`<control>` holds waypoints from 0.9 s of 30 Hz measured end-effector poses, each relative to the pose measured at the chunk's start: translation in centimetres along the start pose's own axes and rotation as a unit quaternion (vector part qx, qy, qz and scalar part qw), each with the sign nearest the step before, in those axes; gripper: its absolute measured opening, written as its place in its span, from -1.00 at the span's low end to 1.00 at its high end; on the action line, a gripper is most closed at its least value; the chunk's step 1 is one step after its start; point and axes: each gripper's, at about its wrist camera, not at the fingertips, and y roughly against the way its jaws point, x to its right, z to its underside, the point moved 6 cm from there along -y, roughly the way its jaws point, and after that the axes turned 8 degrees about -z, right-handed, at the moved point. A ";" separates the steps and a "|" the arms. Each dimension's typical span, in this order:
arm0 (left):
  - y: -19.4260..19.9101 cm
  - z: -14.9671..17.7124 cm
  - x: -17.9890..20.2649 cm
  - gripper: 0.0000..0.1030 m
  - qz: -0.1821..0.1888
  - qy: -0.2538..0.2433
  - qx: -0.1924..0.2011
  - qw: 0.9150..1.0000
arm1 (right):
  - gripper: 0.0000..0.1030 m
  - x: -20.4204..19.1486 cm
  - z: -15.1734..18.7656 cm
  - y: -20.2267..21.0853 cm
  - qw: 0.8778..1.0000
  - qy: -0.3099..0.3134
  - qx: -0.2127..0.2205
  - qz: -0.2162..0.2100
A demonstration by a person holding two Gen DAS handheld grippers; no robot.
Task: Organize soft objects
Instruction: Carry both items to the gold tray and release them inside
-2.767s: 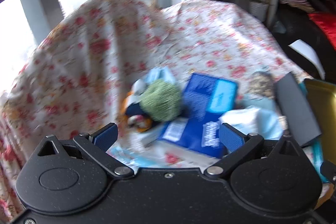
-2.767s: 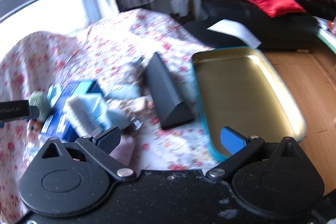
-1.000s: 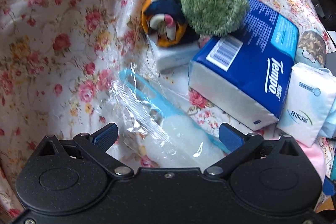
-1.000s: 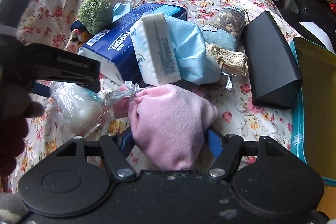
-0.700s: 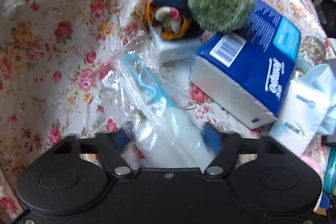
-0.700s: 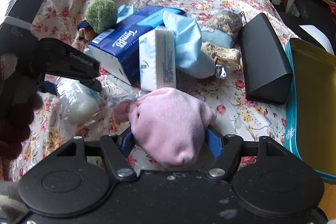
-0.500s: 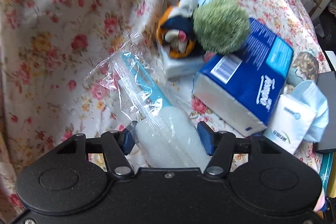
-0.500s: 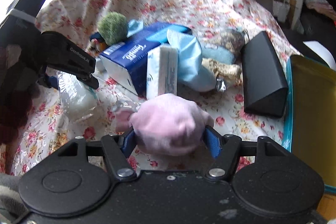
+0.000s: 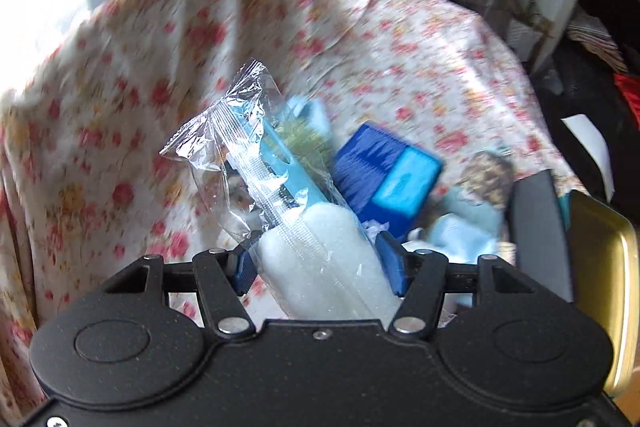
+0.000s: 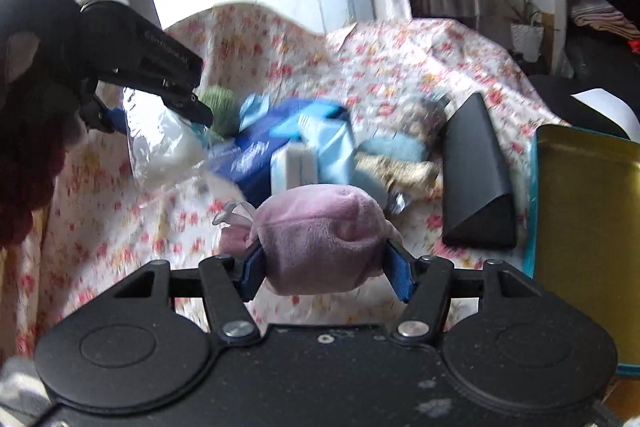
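Pink plush pouch [image 10: 320, 239]: rounded, gathered at one end with a clear ribbon, squeezed at both sides, held clear of the floral cloth. Clear plastic packet [image 9: 280, 195] with white foam head and light-blue handle inside (sponge brush, probably): tilted, crinkled open end uppermost, foam end pinched, lifted off the cloth.

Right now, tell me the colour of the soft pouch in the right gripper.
Pink pouch, clearest in the right wrist view.
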 end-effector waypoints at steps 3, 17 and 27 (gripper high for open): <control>2.0 -1.3 2.4 0.11 0.026 -0.021 0.027 0.999 | 0.17 1.3 -1.2 1.6 0.999 -0.015 0.031 0.018; 4.4 -3.8 19.2 0.11 0.179 -0.096 0.037 0.979 | 0.17 14.4 -3.5 7.4 0.976 -0.073 0.095 0.182; 2.0 -1.1 27.9 0.11 0.208 -0.148 -0.020 0.967 | 0.18 20.7 0.3 8.1 0.949 -0.169 0.042 0.263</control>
